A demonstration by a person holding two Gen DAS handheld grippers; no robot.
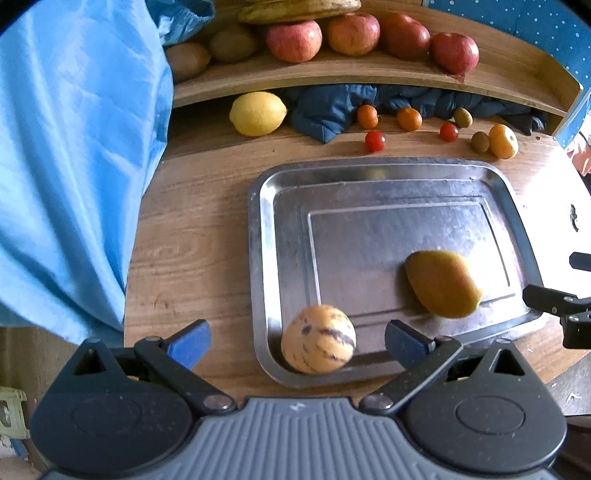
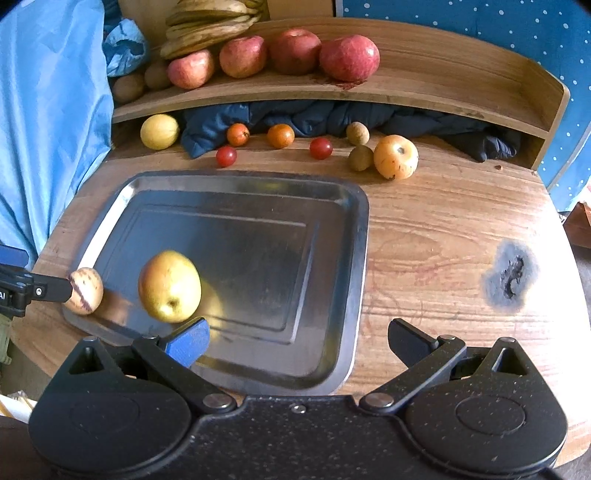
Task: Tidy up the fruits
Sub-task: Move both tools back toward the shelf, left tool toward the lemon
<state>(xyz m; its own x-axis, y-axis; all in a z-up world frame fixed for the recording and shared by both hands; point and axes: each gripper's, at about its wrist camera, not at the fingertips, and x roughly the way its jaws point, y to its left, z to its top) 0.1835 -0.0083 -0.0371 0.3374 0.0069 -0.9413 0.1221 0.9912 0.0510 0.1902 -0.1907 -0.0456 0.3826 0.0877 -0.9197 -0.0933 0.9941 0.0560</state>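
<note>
blue-tipped left hand-held gripper (image 1: 297, 341) wide open, empty.

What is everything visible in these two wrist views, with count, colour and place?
tray: 1, steel, table centre
striped melon: 1, cream with purple streaks, tray's near left corner
mango: 1, yellow-orange, on tray
apples: 4, red, shelf
kiwis: 2, brown, shelf left
bananas: 1 bunch, yellow-brown, shelf
lemon: 1, yellow, under shelf
cherry tomatoes: 2, red, behind tray
left gripper: open, around melon
right gripper: open, over tray edge
</note>
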